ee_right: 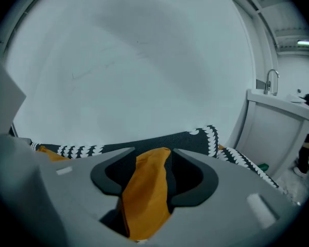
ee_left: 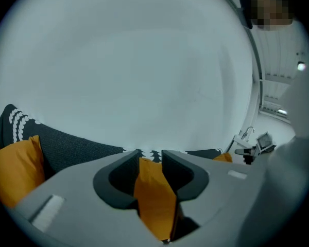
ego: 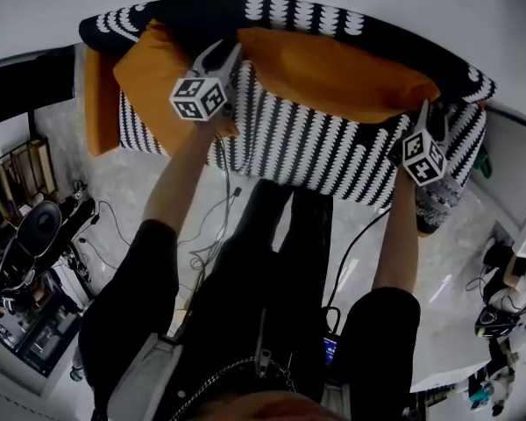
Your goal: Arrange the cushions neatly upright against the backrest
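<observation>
Head view: sofa (ego: 316,152) in a black-and-white pattern, seen from above, with its backrest (ego: 280,11) on the far side against a pale wall (ee_left: 123,60). A long orange cushion (ego: 333,73) is seen lying along the backrest over the middle and right of the seat, with its far edge close under the top of the backrest. A smaller orange cushion (ego: 149,82) is propped against the backrest to the left of it, and a further orange cushion (ego: 101,103) is noted at the sofa's left end. The left gripper (ego: 221,53) is placed at the long cushion's left end, just beside the smaller cushion; the right gripper (ego: 425,108) is placed at its right end. Left gripper view: a fold of the long cushion (ee_left: 154,199) fills the narrow gap of the left gripper (ee_left: 150,161) and is touched by both pads, so the jaws are read as clamped on it. The smaller cushion (ee_left: 13,171) is seen to the left, the backrest (ee_left: 72,145) beyond. Right gripper view: the jaws of the right gripper (ee_right: 153,158) stand apart; a fold of the long cushion (ee_right: 144,199) lies between them against the left pad, with a dark gap at the right pad. The backrest (ee_right: 159,140) is seen behind it.
</observation>
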### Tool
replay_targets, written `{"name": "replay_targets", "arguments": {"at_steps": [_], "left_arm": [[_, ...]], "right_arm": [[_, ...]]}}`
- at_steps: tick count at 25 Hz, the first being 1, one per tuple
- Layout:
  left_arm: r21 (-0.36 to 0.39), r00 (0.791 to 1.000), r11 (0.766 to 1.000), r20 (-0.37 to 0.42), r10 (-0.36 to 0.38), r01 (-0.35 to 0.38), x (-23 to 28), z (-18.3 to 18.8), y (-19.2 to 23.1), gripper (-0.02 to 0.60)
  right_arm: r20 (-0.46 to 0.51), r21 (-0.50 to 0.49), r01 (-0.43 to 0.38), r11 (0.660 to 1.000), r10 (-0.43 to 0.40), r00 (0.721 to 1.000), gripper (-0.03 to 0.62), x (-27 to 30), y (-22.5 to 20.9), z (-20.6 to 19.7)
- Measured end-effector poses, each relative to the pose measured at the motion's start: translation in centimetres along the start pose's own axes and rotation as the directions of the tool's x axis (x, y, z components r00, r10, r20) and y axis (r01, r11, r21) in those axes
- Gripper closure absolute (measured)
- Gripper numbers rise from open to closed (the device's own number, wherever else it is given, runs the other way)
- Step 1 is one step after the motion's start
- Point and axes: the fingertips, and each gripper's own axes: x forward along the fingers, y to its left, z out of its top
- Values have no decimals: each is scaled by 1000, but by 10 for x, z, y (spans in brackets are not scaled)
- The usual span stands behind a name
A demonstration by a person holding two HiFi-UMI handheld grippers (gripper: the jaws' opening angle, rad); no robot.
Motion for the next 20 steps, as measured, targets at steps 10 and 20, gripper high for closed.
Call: {"name": "replay_targets", "arguments": {"at_steps": [10,20], "left_arm": [[123,989,982,-31,-143,145,-117,-1,-73,516],[243,984,954,-24,-174,175,-208,4,-104,571]], "right_arm": [[-63,-141,-186,972,178,982,589,-139,137,-15],[-116,-252,-329,910,309,944,591,-234,233,-50]]}}
